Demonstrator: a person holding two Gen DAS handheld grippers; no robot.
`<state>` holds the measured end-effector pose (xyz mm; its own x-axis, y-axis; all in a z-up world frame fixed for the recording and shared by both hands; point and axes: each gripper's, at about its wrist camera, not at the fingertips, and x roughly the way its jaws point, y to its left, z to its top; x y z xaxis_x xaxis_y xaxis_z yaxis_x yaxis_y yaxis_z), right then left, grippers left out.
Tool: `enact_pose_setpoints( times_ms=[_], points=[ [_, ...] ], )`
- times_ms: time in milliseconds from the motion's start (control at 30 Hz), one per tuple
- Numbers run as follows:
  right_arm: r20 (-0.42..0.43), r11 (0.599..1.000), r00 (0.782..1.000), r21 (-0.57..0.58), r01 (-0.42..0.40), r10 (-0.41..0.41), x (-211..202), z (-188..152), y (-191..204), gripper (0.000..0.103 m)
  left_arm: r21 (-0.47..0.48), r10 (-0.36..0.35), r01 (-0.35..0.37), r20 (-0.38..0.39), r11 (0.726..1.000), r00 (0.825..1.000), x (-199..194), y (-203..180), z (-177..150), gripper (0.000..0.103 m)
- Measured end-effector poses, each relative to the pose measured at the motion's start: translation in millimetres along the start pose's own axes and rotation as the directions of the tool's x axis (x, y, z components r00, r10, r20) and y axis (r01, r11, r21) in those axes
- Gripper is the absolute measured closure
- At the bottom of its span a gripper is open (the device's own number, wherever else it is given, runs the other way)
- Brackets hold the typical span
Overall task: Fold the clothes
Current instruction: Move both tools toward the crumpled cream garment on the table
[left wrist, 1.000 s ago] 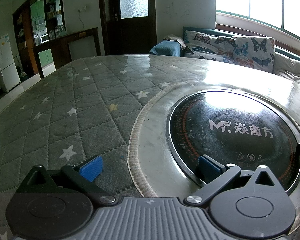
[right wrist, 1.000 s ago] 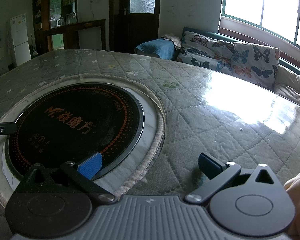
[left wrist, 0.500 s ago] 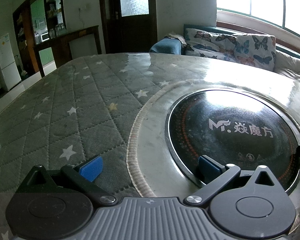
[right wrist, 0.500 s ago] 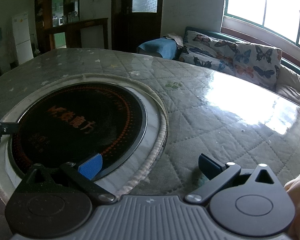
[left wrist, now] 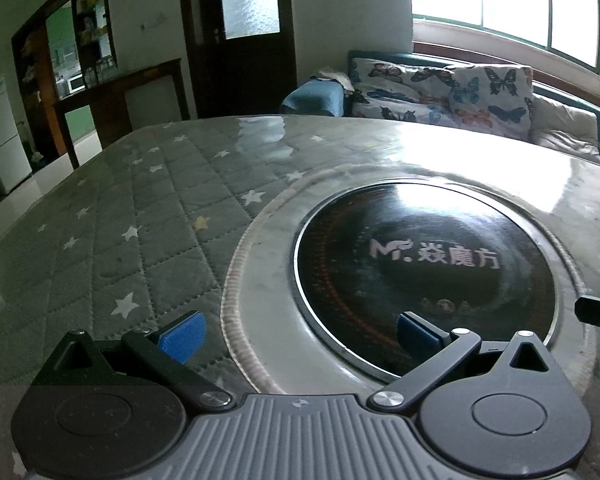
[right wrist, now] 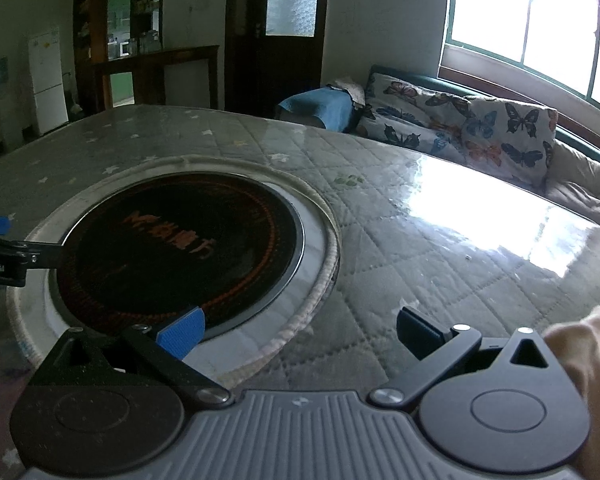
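No garment shows in either view. My left gripper [left wrist: 300,334] is open over the near edge of the table, its blue pads [left wrist: 182,336] wide apart with nothing between them. My right gripper [right wrist: 300,330] is open too and holds nothing. Between the two grippers lies the black round cooktop [left wrist: 424,276] set in the table's middle. A piece of the right gripper [left wrist: 598,314] pokes in at the right edge of the left wrist view. The left gripper's finger [right wrist: 4,248] shows at the left edge of the right wrist view. A pale peach shape [right wrist: 592,364] beside the right gripper may be a hand or cloth.
The round table [left wrist: 120,216] has a grey quilted star cover under a glossy sheet. Beyond its far edge stand a sofa with butterfly cushions [right wrist: 472,128], a blue-draped seat [right wrist: 320,106], a dark door [left wrist: 244,36] and a white fridge [right wrist: 48,84].
The cooktop has slid toward the middle of both views, so the grippers have drifted a little toward each other. More of the left gripper now shows in the right wrist view. Both stay open.
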<state>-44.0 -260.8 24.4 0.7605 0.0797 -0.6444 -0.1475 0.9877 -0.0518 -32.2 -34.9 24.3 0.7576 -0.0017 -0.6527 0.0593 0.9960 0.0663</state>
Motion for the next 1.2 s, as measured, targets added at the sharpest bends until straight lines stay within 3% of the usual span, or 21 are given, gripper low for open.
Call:
enact_pose_setpoints(
  times_ms=[600, 1200],
  points=[
    [0.0, 0.995, 0.997, 0.057, 0.077, -0.077, -58.8, -39.5, -4.0, 0.0, 0.084, -0.106, 0.104, 0.027, 0.991, 0.994, -41.1, -41.6, -11.5, 0.0],
    [0.037, 0.967, 0.977, 0.156, 0.202, -0.21, -129.8, -88.6, -30.3, 0.0, 0.182, -0.264, 0.257, 0.015, 0.949, 0.964, -77.1, -95.4, -27.1, 0.0]
  ],
)
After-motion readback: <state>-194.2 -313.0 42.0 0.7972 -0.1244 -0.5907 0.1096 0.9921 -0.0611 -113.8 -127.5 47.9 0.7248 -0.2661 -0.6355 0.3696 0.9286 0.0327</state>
